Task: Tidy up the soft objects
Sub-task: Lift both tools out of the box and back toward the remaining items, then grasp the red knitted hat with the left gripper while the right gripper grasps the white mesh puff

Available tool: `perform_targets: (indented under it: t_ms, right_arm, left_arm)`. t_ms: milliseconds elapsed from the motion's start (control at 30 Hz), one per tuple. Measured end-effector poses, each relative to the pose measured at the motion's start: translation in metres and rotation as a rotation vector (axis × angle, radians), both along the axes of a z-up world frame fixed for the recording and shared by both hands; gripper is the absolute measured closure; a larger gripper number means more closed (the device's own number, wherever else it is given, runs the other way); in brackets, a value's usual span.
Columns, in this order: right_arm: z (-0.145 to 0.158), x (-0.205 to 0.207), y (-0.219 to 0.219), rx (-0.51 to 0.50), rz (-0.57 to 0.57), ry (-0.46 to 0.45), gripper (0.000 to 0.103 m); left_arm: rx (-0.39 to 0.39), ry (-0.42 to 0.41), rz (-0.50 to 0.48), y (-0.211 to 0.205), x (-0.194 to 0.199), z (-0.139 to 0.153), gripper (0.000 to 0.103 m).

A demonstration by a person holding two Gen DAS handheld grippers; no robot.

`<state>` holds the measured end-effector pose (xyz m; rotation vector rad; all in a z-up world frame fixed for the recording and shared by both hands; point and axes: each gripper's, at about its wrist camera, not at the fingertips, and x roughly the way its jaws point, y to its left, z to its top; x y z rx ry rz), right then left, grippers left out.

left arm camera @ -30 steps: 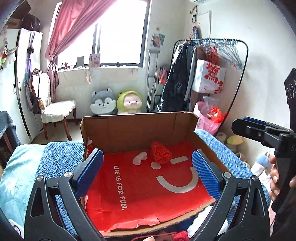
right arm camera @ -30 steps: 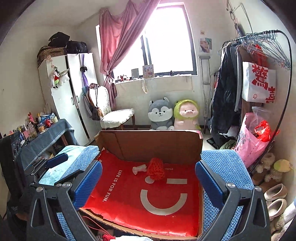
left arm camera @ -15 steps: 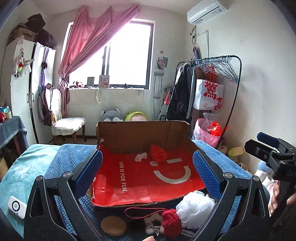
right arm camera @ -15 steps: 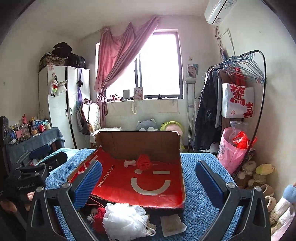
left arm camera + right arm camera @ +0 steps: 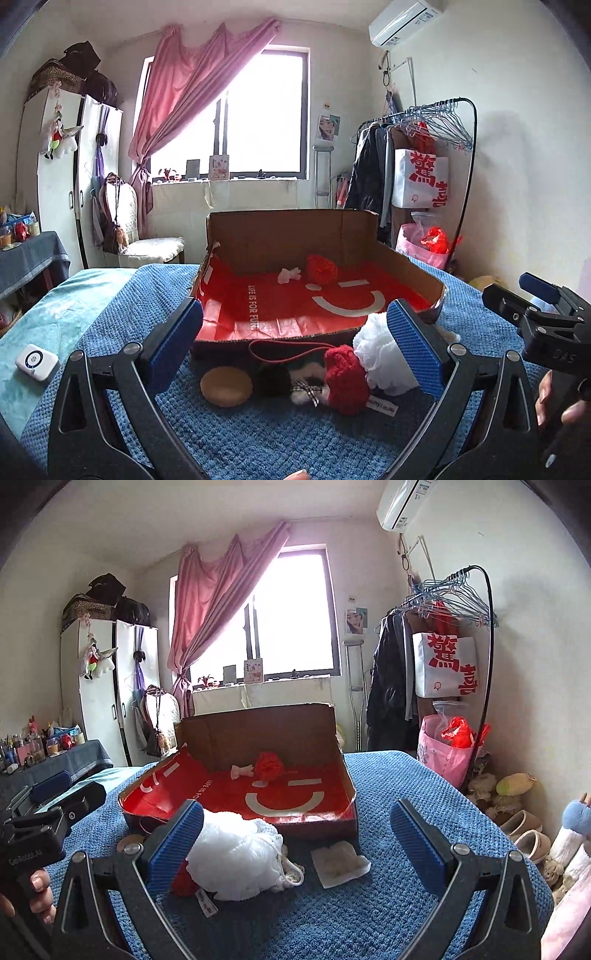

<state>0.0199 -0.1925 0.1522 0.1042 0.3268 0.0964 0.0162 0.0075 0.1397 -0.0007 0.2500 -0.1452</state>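
Both claws are spread wide and hold nothing: the left gripper (image 5: 295,350) hangs over the pile, the right gripper (image 5: 297,834) beside it. The loose soft things lie on the blue bedspread (image 5: 406,782), just near of the cardboard box (image 5: 288,229): a white mesh puff (image 5: 236,853), a red pompom plush (image 5: 345,373) touching it, a round tan pad (image 5: 226,387), and a red strap (image 5: 291,345). A red yarn ball (image 5: 321,268) and a small white piece (image 5: 288,275) already sit at the box's far wall. The risk I judge greatest: closing on the puff could snag the plush or strap and drag both. Only the right view shows the flat white packet (image 5: 340,862); only the left shows the tan pad whole.
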Motion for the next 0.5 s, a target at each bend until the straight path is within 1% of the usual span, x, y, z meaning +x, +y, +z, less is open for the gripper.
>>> perform_targets:
  t_ms: [200, 300, 400, 500]
  right_arm:
    - [-0.029, -0.006, 0.001, 0.014, -0.006, 0.057, 0.0]
    - [-0.043, -0.008, 0.005, -0.001, -0.011, 0.087, 0.0]
    - [-0.056, -0.008, 0.01, 0.014, -0.002, 0.129, 0.0]
    - [-0.064, -0.008, 0.01, 0.028, 0.004, 0.155, 0.0]
  left_arm:
    - [0.0, 0.05, -0.02, -0.002, -0.007, -0.032, 0.001]
    - [-0.001, 0.094, -0.025, -0.003, -0.005, -0.046, 0.001]
    - [-0.011, 0.135, -0.026, -0.001, -0.002, -0.059, 0.001]
    - [-0.003, 0.17, -0.022, -0.001, 0.001, -0.068, 0.001]
